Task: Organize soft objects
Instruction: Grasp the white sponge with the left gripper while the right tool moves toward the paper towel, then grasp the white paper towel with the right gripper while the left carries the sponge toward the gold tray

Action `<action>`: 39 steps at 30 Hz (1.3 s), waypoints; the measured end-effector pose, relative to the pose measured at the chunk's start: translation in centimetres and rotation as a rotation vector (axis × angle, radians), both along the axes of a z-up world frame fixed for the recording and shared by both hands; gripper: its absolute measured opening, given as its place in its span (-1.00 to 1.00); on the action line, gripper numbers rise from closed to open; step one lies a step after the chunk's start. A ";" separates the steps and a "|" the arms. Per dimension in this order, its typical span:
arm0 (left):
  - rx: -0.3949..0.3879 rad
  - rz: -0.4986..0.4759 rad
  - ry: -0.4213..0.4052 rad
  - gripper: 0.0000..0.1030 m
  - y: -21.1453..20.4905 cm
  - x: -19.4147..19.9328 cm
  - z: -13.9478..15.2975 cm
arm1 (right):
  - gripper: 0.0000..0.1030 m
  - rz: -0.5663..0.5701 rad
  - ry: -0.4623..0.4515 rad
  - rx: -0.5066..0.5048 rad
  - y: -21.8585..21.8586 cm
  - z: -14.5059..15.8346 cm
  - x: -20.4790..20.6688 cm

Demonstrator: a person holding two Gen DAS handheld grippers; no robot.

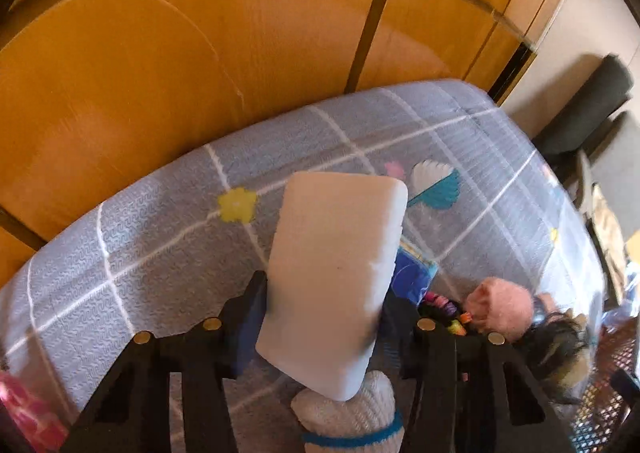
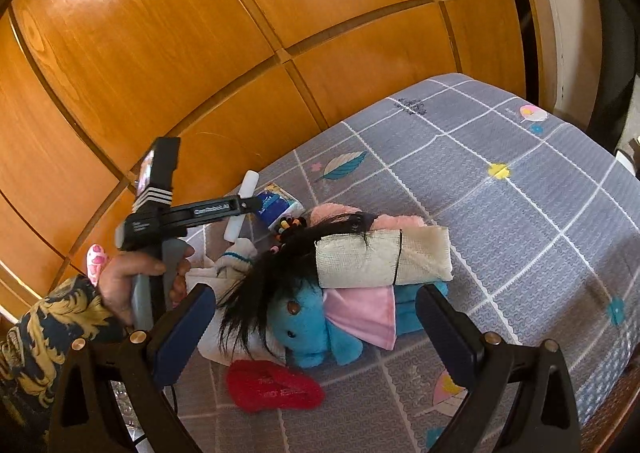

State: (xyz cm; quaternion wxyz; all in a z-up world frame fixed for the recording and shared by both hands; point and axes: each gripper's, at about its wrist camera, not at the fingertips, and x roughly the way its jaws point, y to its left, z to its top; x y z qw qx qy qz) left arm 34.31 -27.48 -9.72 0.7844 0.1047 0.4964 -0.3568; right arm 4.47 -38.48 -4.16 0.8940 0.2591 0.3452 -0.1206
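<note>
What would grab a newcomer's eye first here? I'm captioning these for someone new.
First, the white foam block clamped upright in the left gripper, filling the middle of its view above the grey checked bedspread. Then the pile before the open right gripper: a blue plush elephant under black hair and a rolled cloth.
</note>
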 end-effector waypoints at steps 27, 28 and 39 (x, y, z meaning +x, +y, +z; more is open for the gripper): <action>-0.188 0.339 -0.246 -0.04 20.1 -18.4 14.3 | 0.74 0.489 0.056 -0.254 12.5 1.0 5.6; -0.196 0.347 -0.251 -0.04 21.0 -19.3 14.5 | 0.72 0.516 0.075 -0.263 13.4 0.5 6.8; -0.275 0.450 -0.250 -0.03 29.6 -25.1 14.2 | -0.45 0.474 0.359 -0.440 16.6 -8.0 13.6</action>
